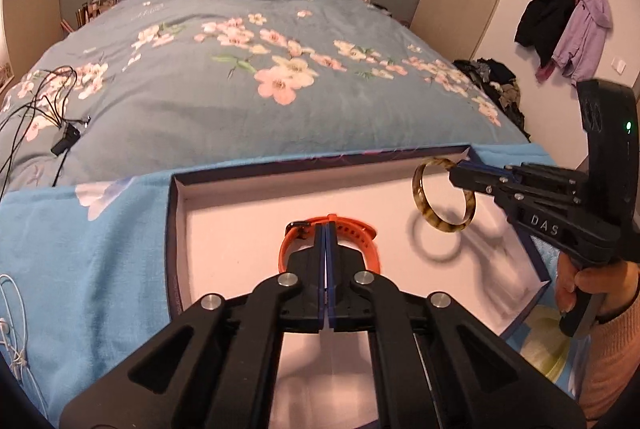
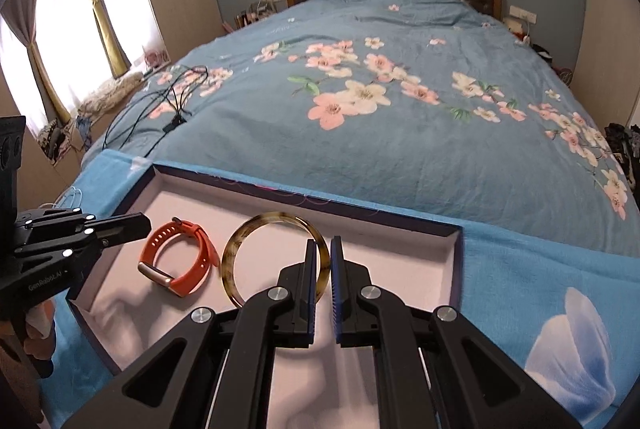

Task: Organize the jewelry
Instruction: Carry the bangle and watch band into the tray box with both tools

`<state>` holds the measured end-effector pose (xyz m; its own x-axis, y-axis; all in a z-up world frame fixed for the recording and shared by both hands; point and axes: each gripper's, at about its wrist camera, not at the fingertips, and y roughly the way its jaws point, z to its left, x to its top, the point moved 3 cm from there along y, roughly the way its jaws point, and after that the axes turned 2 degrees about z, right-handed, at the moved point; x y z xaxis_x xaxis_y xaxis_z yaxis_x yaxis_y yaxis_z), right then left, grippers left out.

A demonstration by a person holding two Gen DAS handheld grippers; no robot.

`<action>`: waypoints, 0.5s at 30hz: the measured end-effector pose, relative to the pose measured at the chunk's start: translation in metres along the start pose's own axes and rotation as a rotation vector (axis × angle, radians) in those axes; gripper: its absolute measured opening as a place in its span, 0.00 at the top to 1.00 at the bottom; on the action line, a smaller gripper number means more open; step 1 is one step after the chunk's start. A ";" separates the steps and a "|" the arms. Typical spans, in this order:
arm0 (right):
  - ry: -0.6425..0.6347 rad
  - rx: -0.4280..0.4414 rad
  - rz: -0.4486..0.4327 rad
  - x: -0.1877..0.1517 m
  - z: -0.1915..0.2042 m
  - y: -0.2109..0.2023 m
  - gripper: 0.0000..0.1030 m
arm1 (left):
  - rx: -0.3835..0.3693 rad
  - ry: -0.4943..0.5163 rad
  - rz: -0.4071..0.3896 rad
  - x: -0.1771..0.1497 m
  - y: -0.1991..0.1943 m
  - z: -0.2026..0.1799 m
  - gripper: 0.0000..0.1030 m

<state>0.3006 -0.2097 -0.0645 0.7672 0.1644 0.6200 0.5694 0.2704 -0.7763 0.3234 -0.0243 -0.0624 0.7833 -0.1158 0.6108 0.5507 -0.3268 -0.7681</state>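
Observation:
A shallow dark-rimmed tray (image 1: 173, 229) (image 2: 460, 261) with a pale inside lies on a light blue cloth at the foot of the bed. An orange watch strap (image 2: 190, 283) (image 1: 370, 243) rests inside it at the left. My left gripper (image 1: 325, 229) (image 2: 146, 225) is shut with nothing in it; its tips hover just left of the strap, apart from it. My right gripper (image 2: 322, 249) (image 1: 454, 173) is shut on a brown mottled bangle (image 2: 225, 261) (image 1: 440, 225), which hangs upright above the tray's right half and casts a shadow on the floor of the tray.
The bed's blue floral duvet (image 2: 400, 133) stretches beyond the tray, with black cables (image 1: 60, 133) on its left part. White cord (image 1: 12, 333) lies on the cloth at the left. Coats (image 1: 568, 25) hang on the right wall above a pile of clothes.

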 end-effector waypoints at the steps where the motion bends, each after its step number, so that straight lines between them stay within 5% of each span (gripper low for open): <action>1: -0.004 -0.003 0.008 0.000 0.000 0.003 0.95 | 0.008 0.004 0.013 -0.002 0.004 0.002 0.99; 9: -0.020 0.015 0.050 0.001 0.003 0.015 0.95 | 0.056 0.050 0.056 -0.013 0.016 0.010 0.75; 14: -0.025 0.014 0.071 0.002 0.004 0.021 0.94 | 0.075 0.059 0.118 -0.013 0.034 0.011 0.79; 15: -0.026 0.013 0.072 0.003 0.004 0.021 0.94 | 0.082 0.049 0.127 -0.011 0.038 0.012 0.87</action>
<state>0.3138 -0.1998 -0.0790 0.7979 0.2085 0.5655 0.5092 0.2689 -0.8176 0.3395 -0.0243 -0.1009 0.8341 -0.1979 0.5148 0.4712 -0.2296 -0.8516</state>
